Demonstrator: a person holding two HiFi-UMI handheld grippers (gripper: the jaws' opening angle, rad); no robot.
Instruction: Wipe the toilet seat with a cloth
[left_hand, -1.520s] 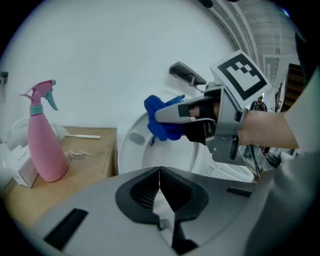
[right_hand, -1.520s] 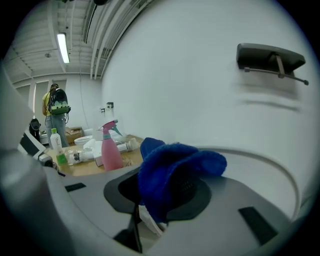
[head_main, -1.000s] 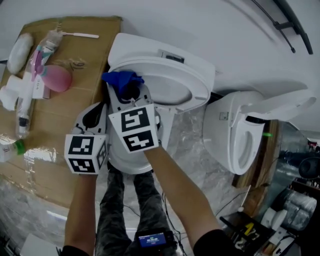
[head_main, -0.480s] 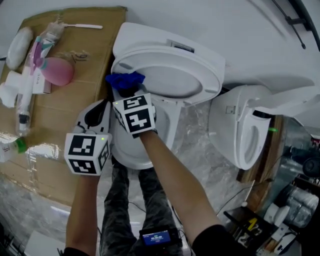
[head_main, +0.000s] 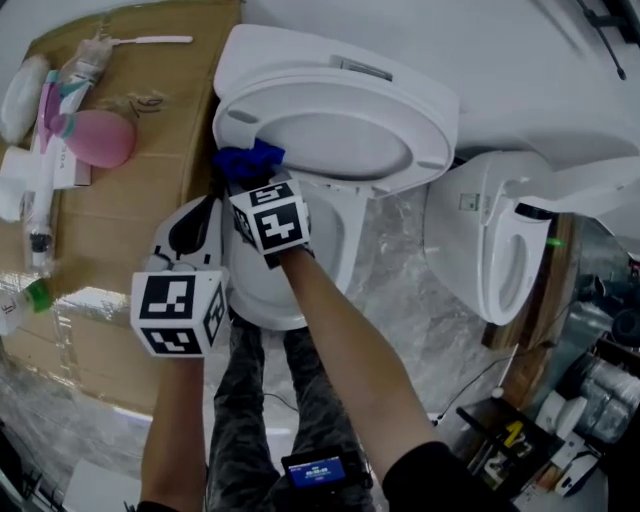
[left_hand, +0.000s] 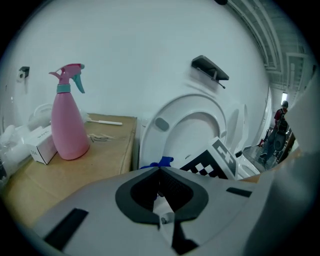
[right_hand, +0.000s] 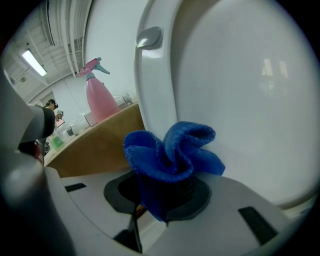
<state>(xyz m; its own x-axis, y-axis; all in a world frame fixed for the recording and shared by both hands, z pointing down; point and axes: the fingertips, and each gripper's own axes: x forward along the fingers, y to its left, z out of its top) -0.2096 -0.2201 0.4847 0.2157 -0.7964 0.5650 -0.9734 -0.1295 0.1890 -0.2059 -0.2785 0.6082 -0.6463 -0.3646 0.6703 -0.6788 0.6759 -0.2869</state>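
A white toilet stands with its seat and lid (head_main: 340, 130) raised over the bowl (head_main: 330, 240). My right gripper (head_main: 246, 180) is shut on a bunched blue cloth (head_main: 245, 160), which sits at the left foot of the raised seat. In the right gripper view the cloth (right_hand: 170, 150) bulges out of the right gripper (right_hand: 167, 192), close against the seat's white face (right_hand: 240, 100). My left gripper (head_main: 203, 208) hangs shut and empty just left of the bowl. In the left gripper view the left gripper (left_hand: 161, 192) points at the seat (left_hand: 192, 130), with the cloth (left_hand: 159, 162) ahead.
A cardboard-topped surface (head_main: 130, 220) lies left of the toilet, bearing a pink spray bottle (head_main: 95, 138) and several white bottles and tubes. A second toilet (head_main: 500, 250) stands to the right. Crinkled plastic film (head_main: 400, 270) covers the floor. The person's legs (head_main: 250, 400) stand before the bowl.
My right gripper has sunk lower with the cloth, down along the raised seat toward its foot. The left gripper has stayed where it was.
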